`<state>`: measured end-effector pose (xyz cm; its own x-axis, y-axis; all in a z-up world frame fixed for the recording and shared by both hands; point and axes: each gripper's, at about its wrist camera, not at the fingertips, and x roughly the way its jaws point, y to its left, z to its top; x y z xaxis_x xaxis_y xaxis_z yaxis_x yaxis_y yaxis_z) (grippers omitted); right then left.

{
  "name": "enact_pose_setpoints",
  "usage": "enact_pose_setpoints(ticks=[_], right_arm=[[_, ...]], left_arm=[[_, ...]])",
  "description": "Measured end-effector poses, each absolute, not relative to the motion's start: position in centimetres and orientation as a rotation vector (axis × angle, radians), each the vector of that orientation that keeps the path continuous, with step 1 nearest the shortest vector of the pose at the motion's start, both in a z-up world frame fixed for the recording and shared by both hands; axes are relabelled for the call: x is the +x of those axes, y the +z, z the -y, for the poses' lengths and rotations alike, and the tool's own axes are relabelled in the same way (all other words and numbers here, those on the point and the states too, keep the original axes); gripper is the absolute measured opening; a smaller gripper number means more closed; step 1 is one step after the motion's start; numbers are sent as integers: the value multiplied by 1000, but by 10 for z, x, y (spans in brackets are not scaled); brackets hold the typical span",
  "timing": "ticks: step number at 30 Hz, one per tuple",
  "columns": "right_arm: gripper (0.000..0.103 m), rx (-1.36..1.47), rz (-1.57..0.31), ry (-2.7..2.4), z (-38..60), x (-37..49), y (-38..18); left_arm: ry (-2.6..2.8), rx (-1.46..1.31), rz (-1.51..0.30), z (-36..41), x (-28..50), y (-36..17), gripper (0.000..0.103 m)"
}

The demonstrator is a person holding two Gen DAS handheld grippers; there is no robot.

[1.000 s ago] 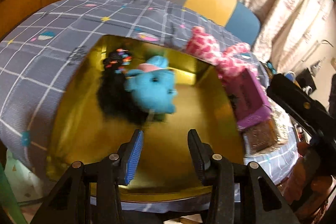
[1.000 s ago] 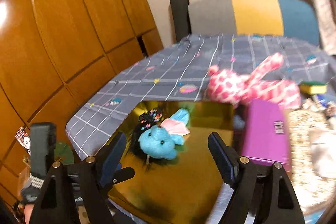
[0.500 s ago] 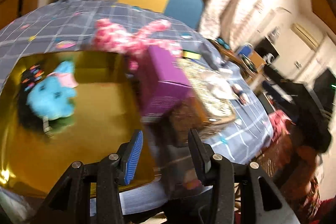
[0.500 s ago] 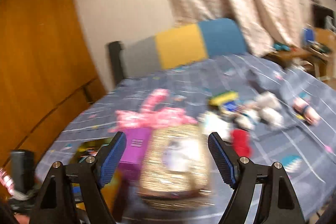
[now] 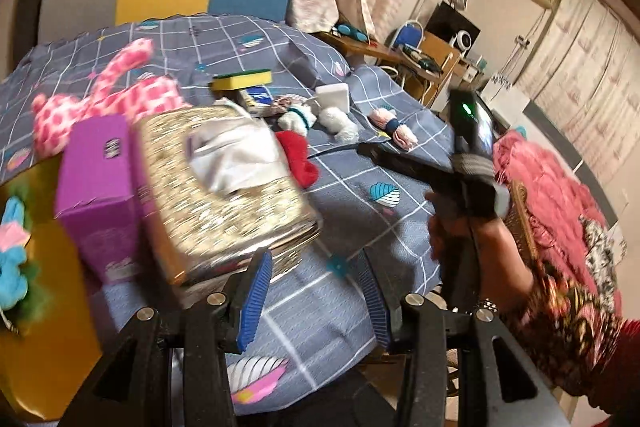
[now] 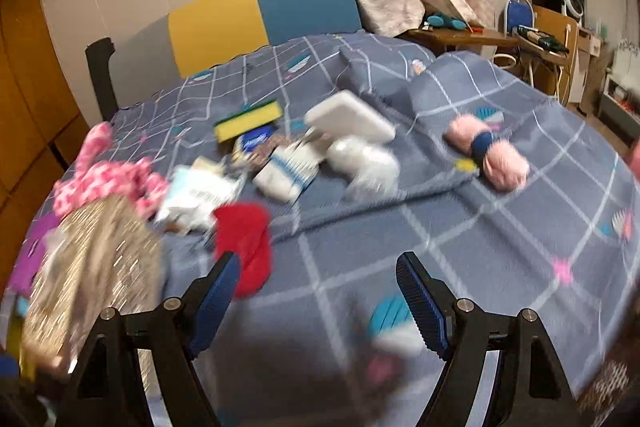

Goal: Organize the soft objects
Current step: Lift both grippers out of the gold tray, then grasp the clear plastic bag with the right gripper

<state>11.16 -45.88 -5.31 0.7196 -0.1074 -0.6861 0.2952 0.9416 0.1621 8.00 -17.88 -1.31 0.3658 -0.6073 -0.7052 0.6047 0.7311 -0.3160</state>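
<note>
While both tools, left [image 5: 316,301] and right [image 6: 320,301], hover open and empty over the bed [image 6: 460,239], it carries one pink spotted plush [image 5: 100,107], one red sock [image 6: 246,247], one pink sock roll [image 6: 488,157] and two boxes.

Both claws swung away from the gold tray toward the scattered soft things.

I now see my left claw [image 5: 316,301] past the glitter box [image 5: 224,187]; my right claw [image 6: 320,307] faces the pink yarn [image 6: 486,157], the tray gone from its view.
</note>
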Motion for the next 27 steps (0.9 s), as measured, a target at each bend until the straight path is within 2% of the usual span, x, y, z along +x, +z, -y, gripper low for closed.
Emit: enact_pose_setpoints(ticks=[12,17,18,19,24,27], right_arm=[[80,269,-815,-285,524,225,-89],[65,242,-881,-264,528,247,-107],[55,236,-886,-260,529,249,-110],[51,227,-889,-249,530,251,-112],[48,246,-855,-222,531,237,-104],[48,286,-854,-195,529,216,-93]], left_arm=[[-658,69,-937,240,107,-13,46],[-642,77,-945,260,118,-13,46],[-639,79,-945,263,119,-13,46],[-637,83,-944,268,122,-13,46],[-623,105,-938,290,130,-12,46],[-608,122,-942,303,138,-15,51]])
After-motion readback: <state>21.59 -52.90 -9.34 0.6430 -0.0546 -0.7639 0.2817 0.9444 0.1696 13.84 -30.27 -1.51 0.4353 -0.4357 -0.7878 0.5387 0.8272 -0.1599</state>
